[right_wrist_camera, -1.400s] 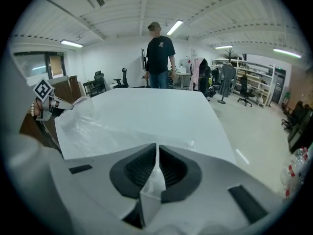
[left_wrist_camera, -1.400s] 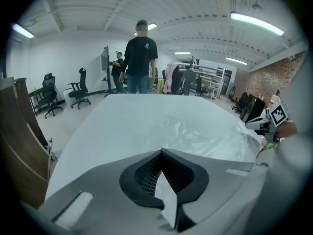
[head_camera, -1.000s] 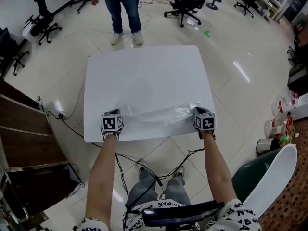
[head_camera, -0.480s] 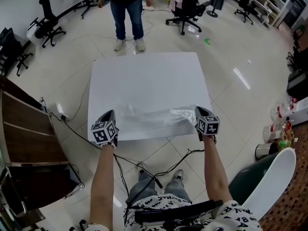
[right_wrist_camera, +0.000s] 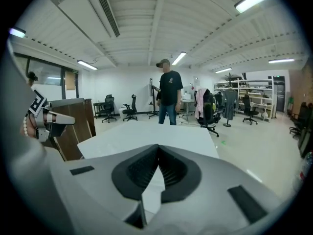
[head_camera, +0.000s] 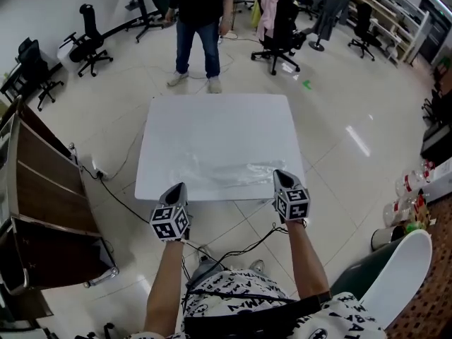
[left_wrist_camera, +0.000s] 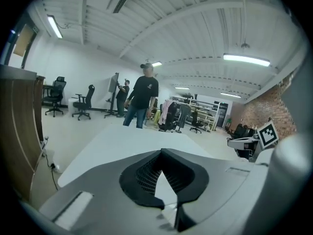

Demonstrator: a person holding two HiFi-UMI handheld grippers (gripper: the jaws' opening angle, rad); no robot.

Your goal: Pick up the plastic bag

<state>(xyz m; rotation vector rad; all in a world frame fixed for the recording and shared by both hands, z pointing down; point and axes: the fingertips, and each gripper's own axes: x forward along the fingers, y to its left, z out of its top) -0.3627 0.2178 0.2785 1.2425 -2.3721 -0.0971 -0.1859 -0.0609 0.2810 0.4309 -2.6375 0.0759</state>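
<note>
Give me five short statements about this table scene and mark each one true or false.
1. The plastic bag lies on the white table. True.
2. The left hand-held gripper hangs over the middle of the table. False: it is at the table's near edge.
3. A person in a dark top and jeans stands beyond the far side of the table. True.
4. A cup stands on the table beside the bag. False: only the bag shows on the table.
5. The left hand-held gripper has the bag between its jaws. False: its jaws are together with nothing between them.
</note>
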